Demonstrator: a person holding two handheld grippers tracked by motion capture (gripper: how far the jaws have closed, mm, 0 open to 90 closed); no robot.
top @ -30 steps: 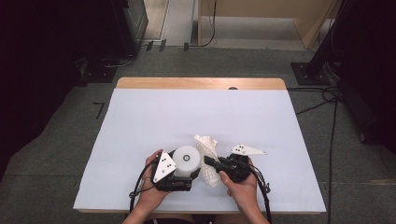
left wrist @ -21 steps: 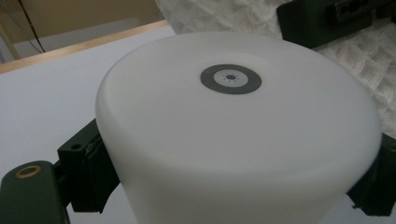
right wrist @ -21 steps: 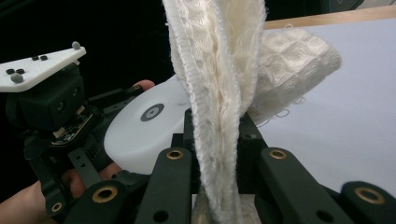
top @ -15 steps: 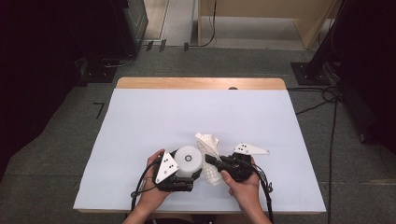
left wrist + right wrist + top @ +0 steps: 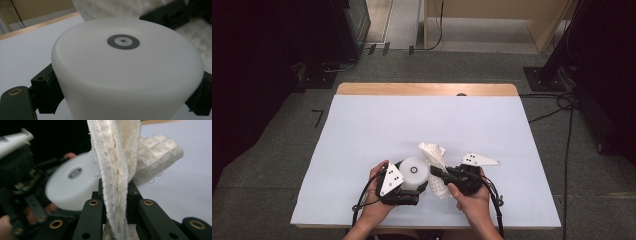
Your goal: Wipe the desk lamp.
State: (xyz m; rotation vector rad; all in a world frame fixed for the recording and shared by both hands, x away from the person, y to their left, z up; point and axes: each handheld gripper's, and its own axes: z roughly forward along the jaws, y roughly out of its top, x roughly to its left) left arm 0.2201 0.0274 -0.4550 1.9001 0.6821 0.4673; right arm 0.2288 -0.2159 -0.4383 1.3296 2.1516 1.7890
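Note:
A white round cup (image 5: 414, 171), bottom up with a grey ring mark on its base, sits near the table's front edge. My left gripper (image 5: 411, 182) is shut on its sides; in the left gripper view the cup (image 5: 125, 75) spans the gap between the black jaws of the left gripper (image 5: 123, 100). A cream waffle-weave cloth (image 5: 435, 152) rises to the cup's right. My right gripper (image 5: 436, 172) is shut on it, and the cloth (image 5: 117, 167) stands pinched between the pads of the right gripper (image 5: 116, 195). The cloth rests against the cup (image 5: 72, 185).
The pale blue table top (image 5: 422, 120) stretches free behind and to both sides of the hands. A bare wooden strip (image 5: 427, 89) runs along its far edge. Cables (image 5: 557, 105) lie on the floor at the right.
Both hands stay almost where they were, each still gripping its thing. The right gripper with the cloth has shifted only slightly.

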